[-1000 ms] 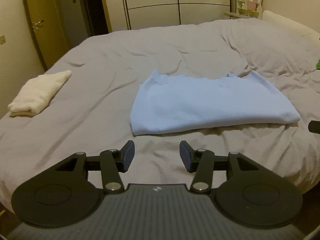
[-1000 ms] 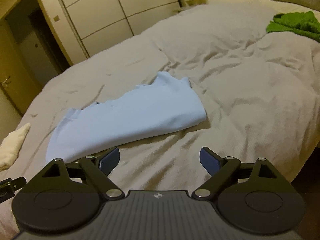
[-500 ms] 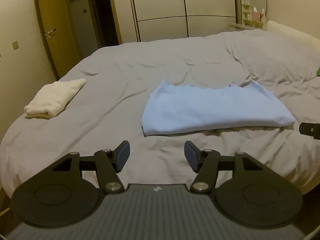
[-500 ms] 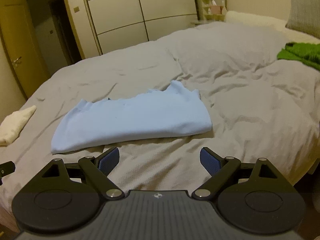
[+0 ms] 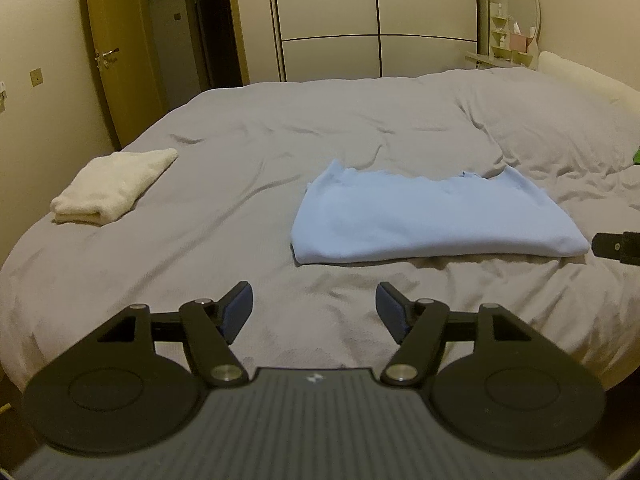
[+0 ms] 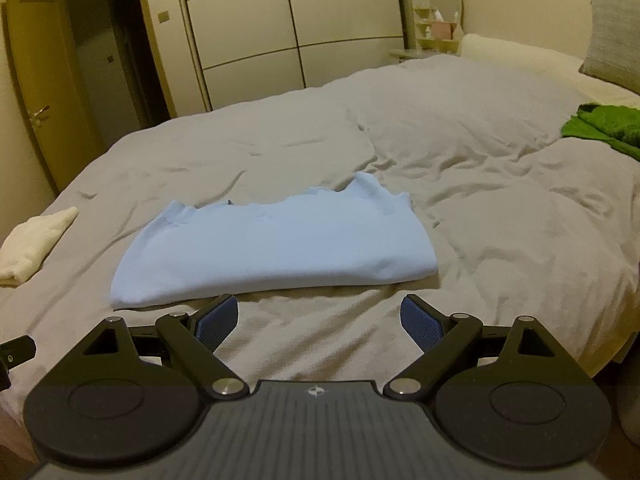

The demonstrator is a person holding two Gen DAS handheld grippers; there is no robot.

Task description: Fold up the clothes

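A light blue garment lies folded in a long flat band across the grey bed cover. Its folded edge faces me and its ragged edges point to the far side. My left gripper hangs open over the bed's near edge, short of the garment's left end, with nothing between its fingers. The right gripper is open too, just in front of the garment's near edge and empty. A tip of the right tool shows at the right border of the left wrist view.
A folded cream towel lies at the bed's left edge. A green garment sits near the pillows at the far right. Wardrobe doors, an open doorway and a small shelf with a mirror stand beyond the bed.
Both grippers have pulled back and up from the blue garment, so more of the room shows. The left gripper's fingers have spread wider. The garment lies as before.
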